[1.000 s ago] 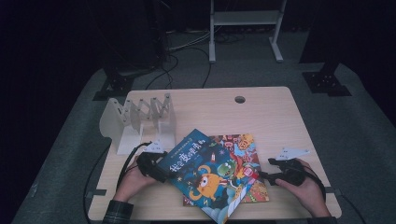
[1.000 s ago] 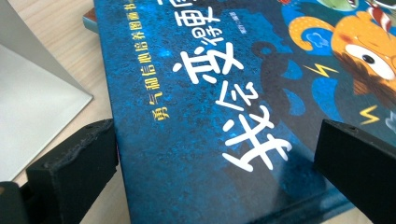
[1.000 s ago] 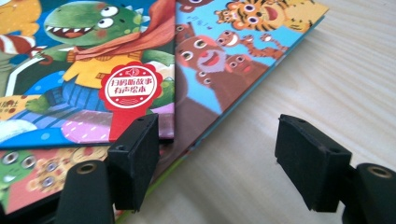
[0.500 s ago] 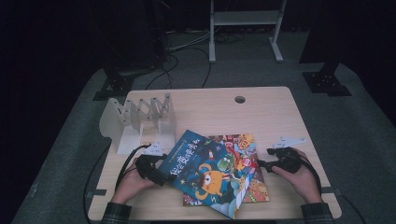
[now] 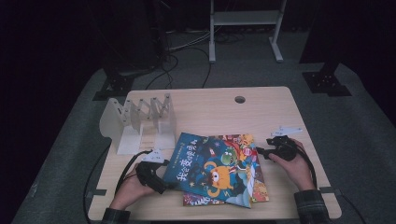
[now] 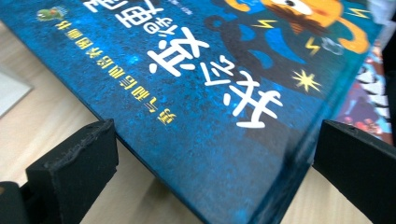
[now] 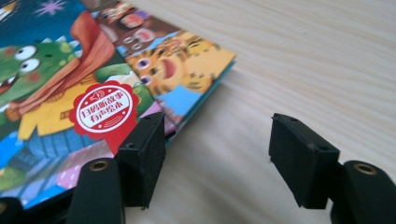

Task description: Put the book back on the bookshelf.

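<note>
On the near half of the wooden table (image 5: pixel 280 107), two picture books lie stacked. The blue book (image 5: pixel 210 170) sits on top, skewed, covering most of the colourful book (image 5: pixel 254 179) beneath.

Left gripper (image 5: pixel 163 179): at the blue book's near-left corner. In the left gripper view that corner (image 6: pixel 224 121) is raised off the tabletop and lies between the two jaws, which stand wide and do not press it.

Right gripper (image 5: pixel 261 151): beside the lower book's right edge. Its jaws have just been closing; nothing sits between them, a gap remains. One jaw is against the book's edge (image 7: pixel 196 70).

White folding rack (image 5: pixel 140 121) stands at far left, apart from the books.
</note>
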`<state>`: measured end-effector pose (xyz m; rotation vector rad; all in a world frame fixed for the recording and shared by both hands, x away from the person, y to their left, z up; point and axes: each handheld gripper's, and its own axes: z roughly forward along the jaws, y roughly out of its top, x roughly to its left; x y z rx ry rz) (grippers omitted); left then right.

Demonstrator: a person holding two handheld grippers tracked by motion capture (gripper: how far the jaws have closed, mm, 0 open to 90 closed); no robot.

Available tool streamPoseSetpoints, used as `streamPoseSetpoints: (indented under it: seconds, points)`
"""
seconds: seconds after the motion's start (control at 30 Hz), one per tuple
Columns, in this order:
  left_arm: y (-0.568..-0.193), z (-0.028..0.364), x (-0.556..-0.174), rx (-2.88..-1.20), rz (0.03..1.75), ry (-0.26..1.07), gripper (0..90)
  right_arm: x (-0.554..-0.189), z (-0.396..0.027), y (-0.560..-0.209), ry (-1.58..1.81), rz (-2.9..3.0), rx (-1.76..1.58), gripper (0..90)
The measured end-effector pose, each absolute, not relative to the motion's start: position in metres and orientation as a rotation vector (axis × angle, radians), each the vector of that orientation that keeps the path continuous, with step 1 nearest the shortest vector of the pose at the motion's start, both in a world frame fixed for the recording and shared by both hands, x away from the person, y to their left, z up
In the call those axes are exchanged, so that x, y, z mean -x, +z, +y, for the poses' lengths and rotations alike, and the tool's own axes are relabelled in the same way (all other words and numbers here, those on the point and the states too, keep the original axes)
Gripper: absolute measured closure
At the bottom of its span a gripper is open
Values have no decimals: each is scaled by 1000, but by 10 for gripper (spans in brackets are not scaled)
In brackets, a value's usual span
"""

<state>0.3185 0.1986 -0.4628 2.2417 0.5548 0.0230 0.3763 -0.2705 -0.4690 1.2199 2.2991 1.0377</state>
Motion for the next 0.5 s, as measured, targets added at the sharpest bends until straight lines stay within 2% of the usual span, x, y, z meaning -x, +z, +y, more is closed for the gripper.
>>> streamPoseSetpoints:
  seconds: [0.2, 0.5]
  points:
    - [-464, 189, -316, -2251, 516, -23, 0, -373, -270, -459, 1079, 2266, -1220, 346]
    - [-464, 176, -313, -2266, 439, -80, 0, -371, -267, -467, 1145, 2286, -1263, 311]
